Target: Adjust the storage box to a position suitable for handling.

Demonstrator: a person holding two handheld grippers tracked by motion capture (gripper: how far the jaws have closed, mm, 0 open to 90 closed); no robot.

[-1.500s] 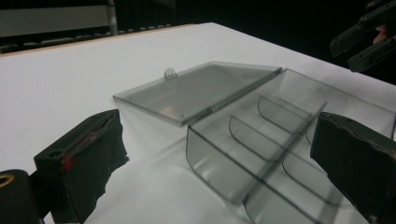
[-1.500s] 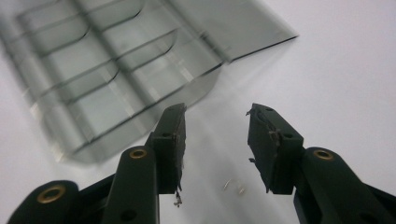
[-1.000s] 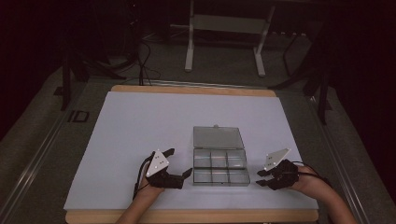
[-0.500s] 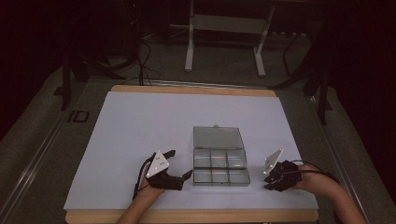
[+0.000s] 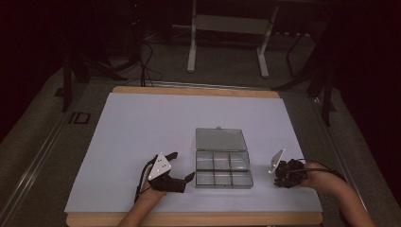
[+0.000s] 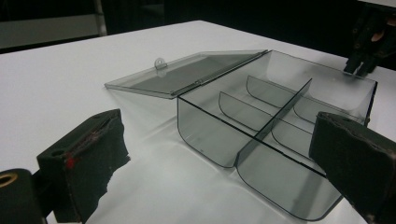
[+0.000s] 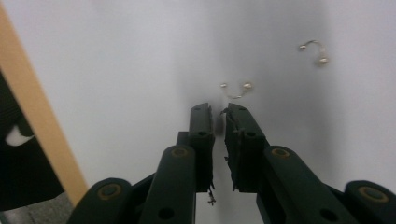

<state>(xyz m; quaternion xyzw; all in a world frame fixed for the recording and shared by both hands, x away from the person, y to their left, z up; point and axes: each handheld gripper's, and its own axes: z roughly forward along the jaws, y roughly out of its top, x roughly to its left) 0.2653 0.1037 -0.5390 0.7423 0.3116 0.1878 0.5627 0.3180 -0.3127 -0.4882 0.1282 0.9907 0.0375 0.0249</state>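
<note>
A clear plastic compartment box lies on the white mat with its lid folded flat behind it. In the left gripper view its compartments look empty. My left gripper stands open at the box's front left corner, its jaws wide apart and touching nothing. To the right of the box, my right gripper points down at the mat. Its jaws have just been closing and stand nearly together; whether anything sits in the narrow slit is unclear. Two small curved metal pieces lie just beyond its tips.
The white mat covers a wooden tabletop whose edge runs close to the right gripper. A metal stand and cables sit on the dark floor beyond the table.
The right gripper has tipped down toward the mat and its jaws have drawn together. The left gripper and the box have stayed put.
</note>
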